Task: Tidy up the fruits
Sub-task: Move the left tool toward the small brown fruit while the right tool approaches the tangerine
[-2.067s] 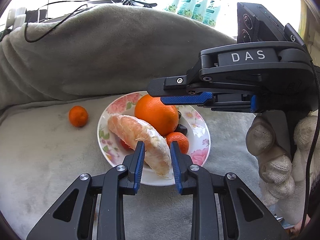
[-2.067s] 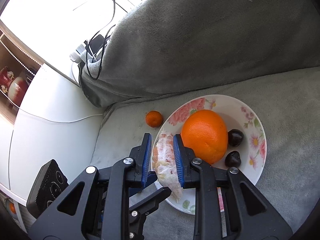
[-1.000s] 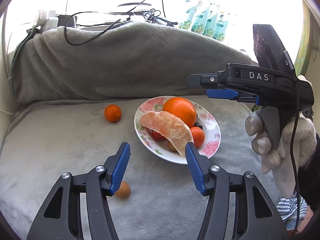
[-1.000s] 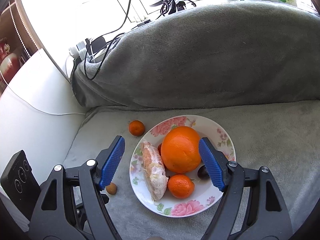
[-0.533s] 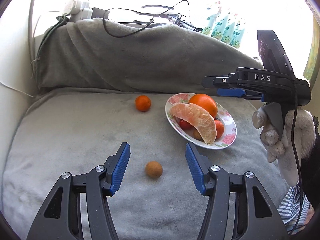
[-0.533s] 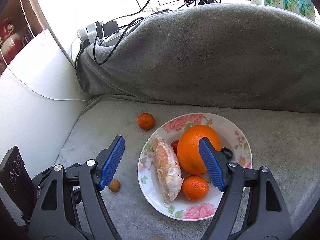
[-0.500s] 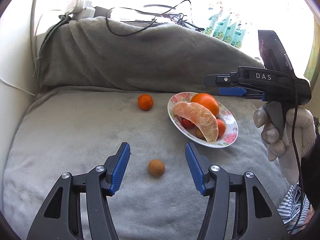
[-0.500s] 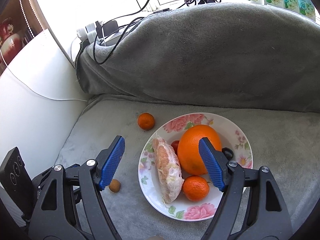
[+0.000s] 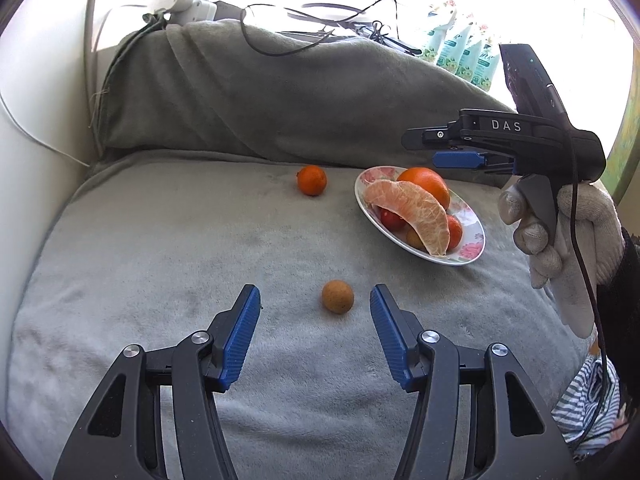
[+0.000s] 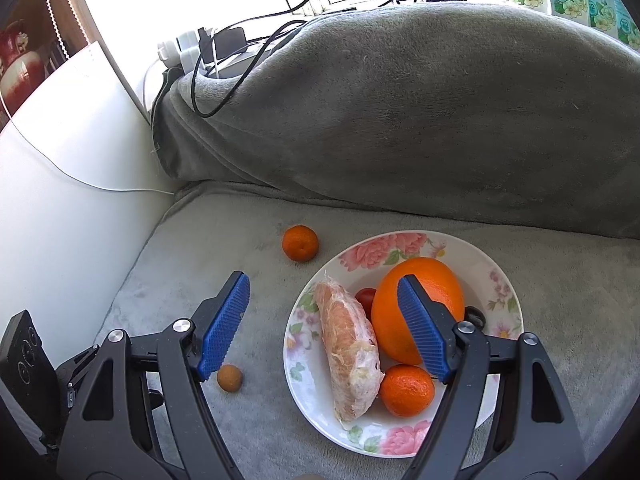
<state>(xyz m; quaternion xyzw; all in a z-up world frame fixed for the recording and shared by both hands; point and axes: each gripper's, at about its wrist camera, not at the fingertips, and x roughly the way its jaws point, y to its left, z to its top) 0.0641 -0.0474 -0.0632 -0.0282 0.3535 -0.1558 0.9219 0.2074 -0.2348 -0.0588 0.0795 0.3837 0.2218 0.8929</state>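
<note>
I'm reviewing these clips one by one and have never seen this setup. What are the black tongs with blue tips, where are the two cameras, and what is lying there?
No robot here: a person holds a two-finger gripper in each hand, and each carries a fisheye camera looking along its own fingers. One picture is from the left gripper, the other from the right gripper. The left view also shows the right one from the side, in a gloved hand.

Both are open and hold nothing.

On the grey blanket stands a floral plate with a large orange, a peeled citrus segment, a mandarin and some small red and dark fruit. Off the plate lie another mandarin and a small brown fruit, which sits just ahead of the left gripper's open fingers.
</note>
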